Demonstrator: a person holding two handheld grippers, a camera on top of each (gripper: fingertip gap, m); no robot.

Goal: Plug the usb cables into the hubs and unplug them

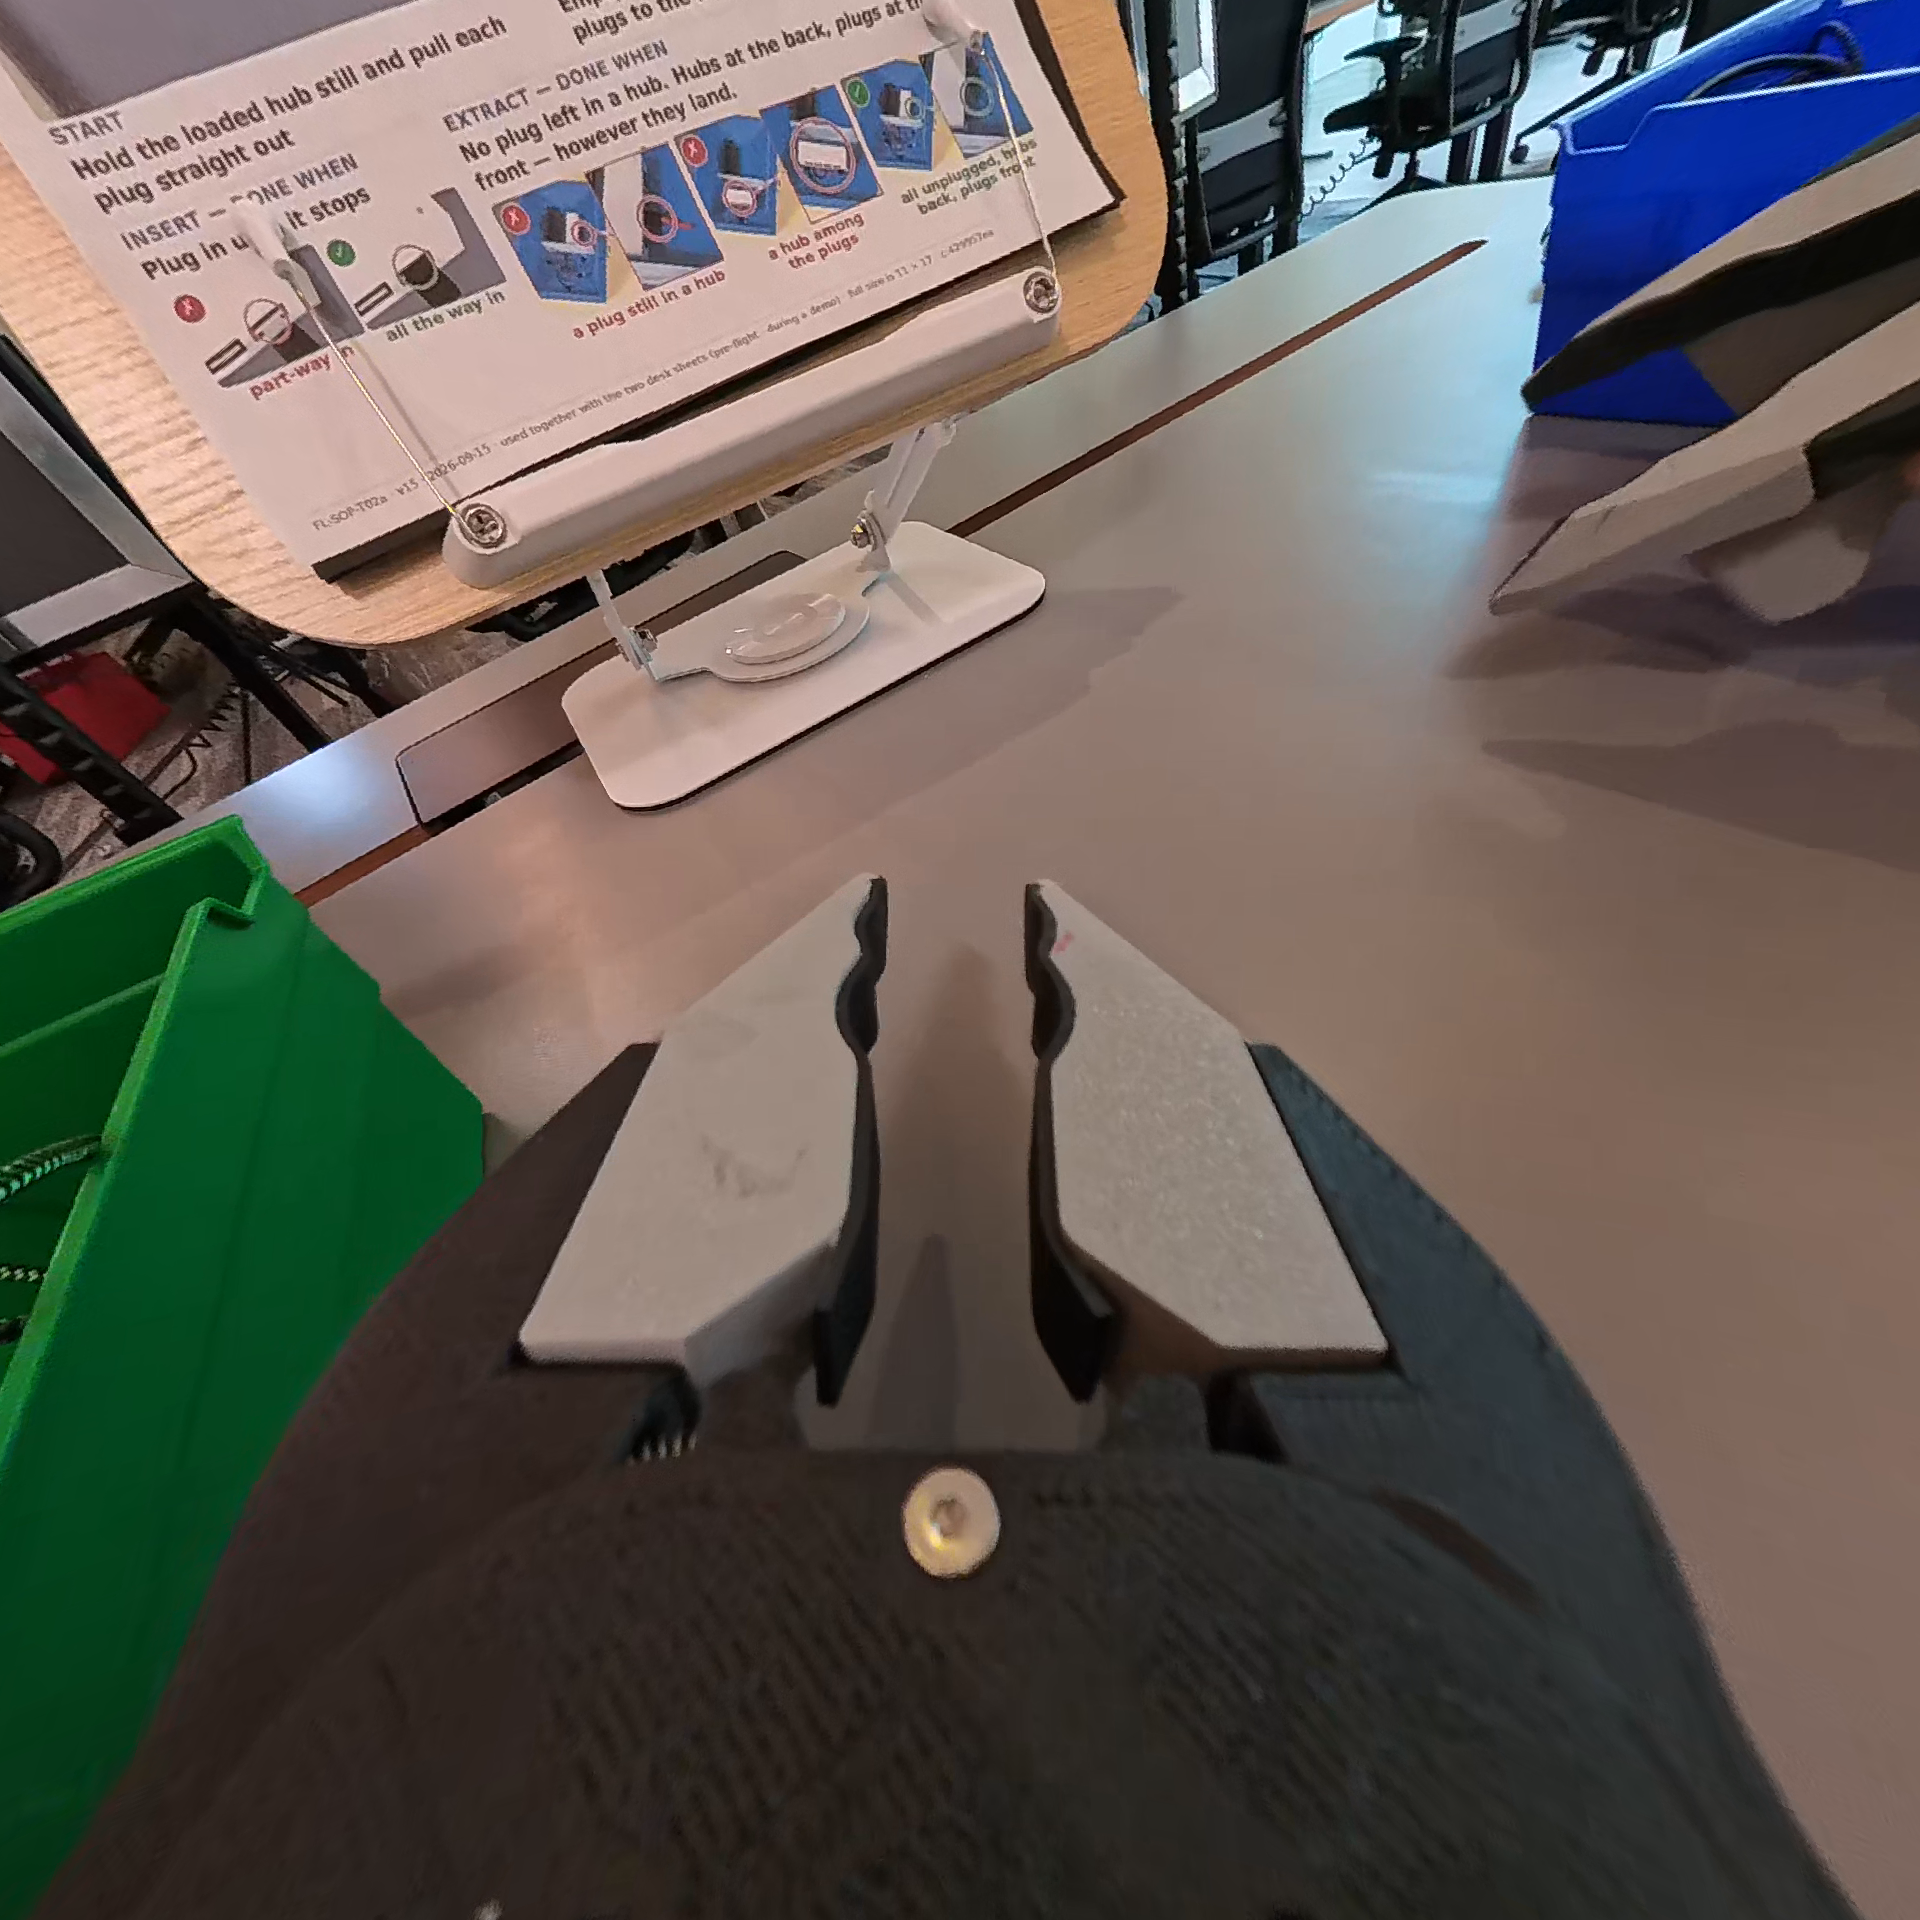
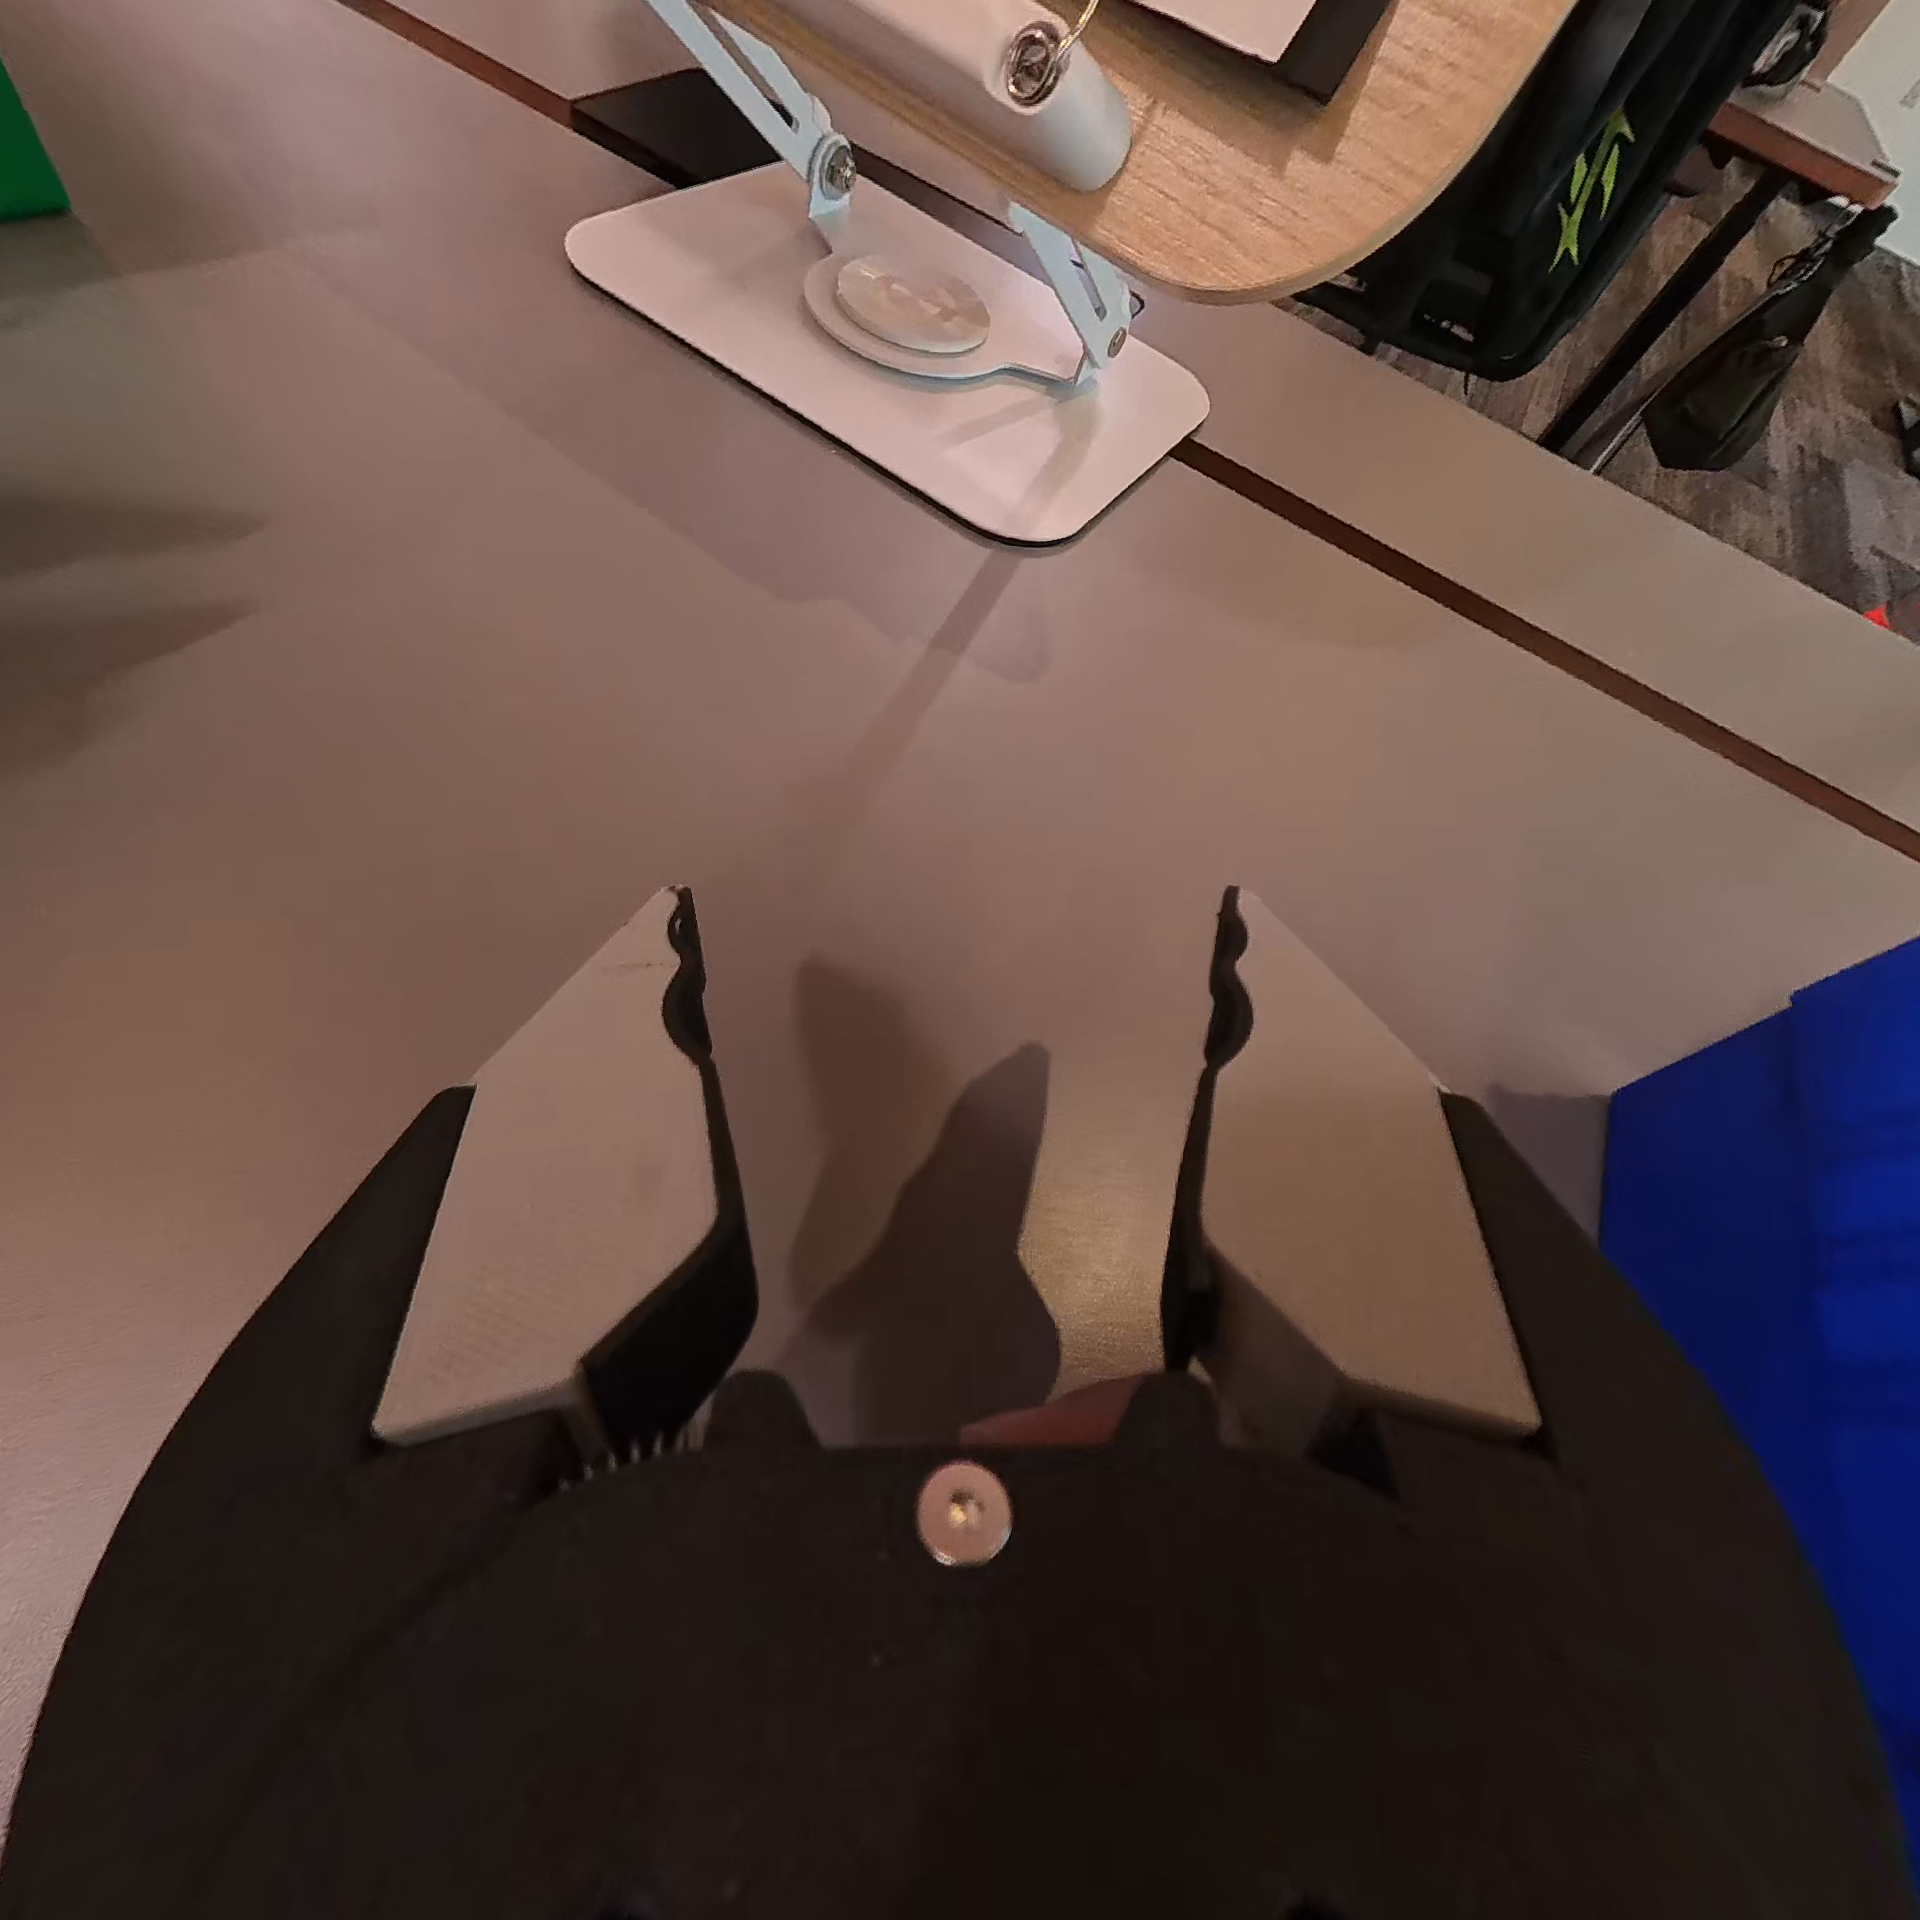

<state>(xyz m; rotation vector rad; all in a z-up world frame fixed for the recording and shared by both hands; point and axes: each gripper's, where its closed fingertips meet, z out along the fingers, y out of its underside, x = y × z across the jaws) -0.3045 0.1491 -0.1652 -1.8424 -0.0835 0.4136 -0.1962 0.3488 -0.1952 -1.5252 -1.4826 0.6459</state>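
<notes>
Left gripper [image 1: 954, 914] hovers over grey table [image 1: 1299, 831], jaws narrowly apart, nothing between them. Right gripper [image 2: 954, 925] spread wide, empty. Green bin [image 1: 208, 1143] at left holds braided cable [image 1: 47, 1169]; blue bin [image 1: 1683, 208] at right. No hubs visible. Instruction sheet [image 1: 582, 208] on white stand [image 1: 810, 665] ahead.

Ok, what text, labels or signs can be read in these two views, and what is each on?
Instruction sheet clipped to the wooden board: headings, picture captions and a fine footer line; I do not transcribe writing.
Black bag beyond the table: a green mark, no words legible.
Nothing else shows writing.
</notes>
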